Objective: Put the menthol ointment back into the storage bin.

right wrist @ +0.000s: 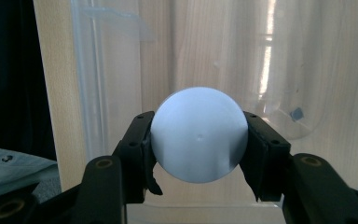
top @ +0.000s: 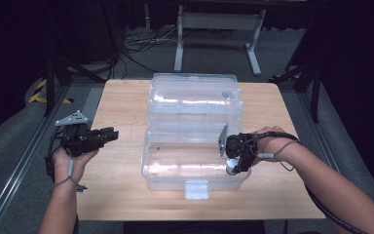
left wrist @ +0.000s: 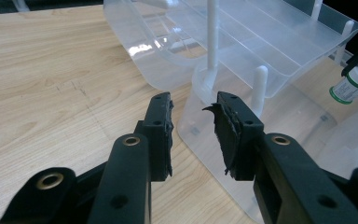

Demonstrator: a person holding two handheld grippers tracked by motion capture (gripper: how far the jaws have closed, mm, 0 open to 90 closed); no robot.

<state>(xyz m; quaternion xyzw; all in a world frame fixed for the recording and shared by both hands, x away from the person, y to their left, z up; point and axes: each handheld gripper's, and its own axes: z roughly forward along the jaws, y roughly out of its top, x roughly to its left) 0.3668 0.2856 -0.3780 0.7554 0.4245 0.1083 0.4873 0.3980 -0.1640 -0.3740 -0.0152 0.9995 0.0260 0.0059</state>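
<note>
A clear plastic bin point(top: 158, 168) stands open on the wooden table point(top: 121, 97), its lid point(top: 195, 95) tipped back behind it. My right gripper point(top: 234, 165) points down into the bin's right end, shut on a small white bottle point(top: 231, 168) with a green band point(left wrist: 349, 86). In the right gripper view the bottle's round white end point(right wrist: 198, 140) sits between the two pads of my right gripper point(right wrist: 198, 128). My left gripper point(top: 112, 135) hovers left of the bin, open and holding nothing point(left wrist: 193, 109), its jaws aimed at the bin's corner point(left wrist: 200, 126).
A grey latch point(top: 197, 189) sticks out from the bin's front wall. Bare tabletop lies left of the bin and along the front edge. Beyond the table are a metal stand point(top: 219, 29) and cables on the floor.
</note>
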